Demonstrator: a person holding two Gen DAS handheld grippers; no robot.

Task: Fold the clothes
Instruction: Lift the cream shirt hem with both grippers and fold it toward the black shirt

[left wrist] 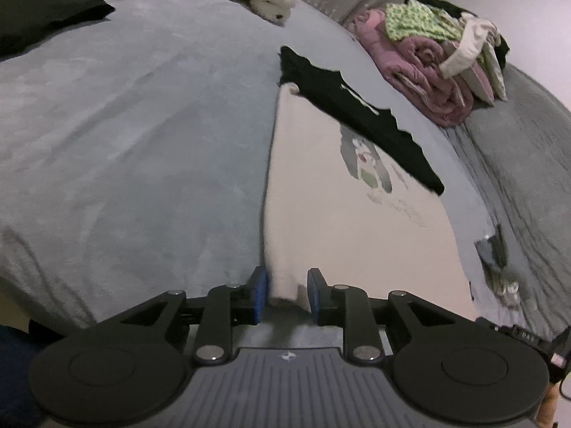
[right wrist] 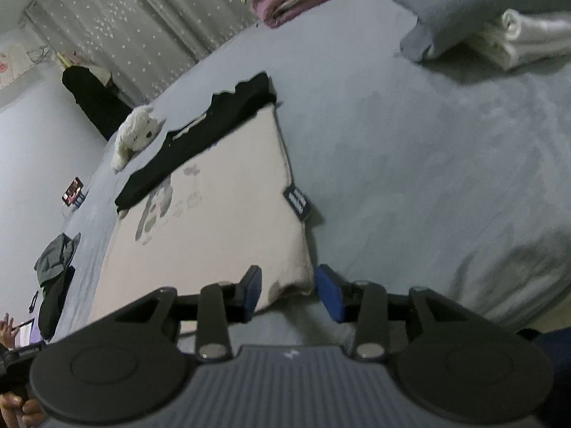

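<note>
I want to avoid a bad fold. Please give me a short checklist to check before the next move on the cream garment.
1. Left gripper released: ok, pads apart, near corner lies loose between them.
2. Right gripper released: ok, jaws open at the other near corner.
3. Cream garment lying flat: ok.
4. Black garment clear of the cream one: not ok, it lies across the far end.
5. Side edges straight: ok.
6. Layers underneath aligned: cannot tell.

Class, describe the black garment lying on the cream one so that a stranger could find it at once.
Start at the grey bed. On it lies a flat cream garment with a faded cartoon print. Across its far end lies the black garment, a long folded strip with a thin white stripe, unlike the other dark clothes.
</note>
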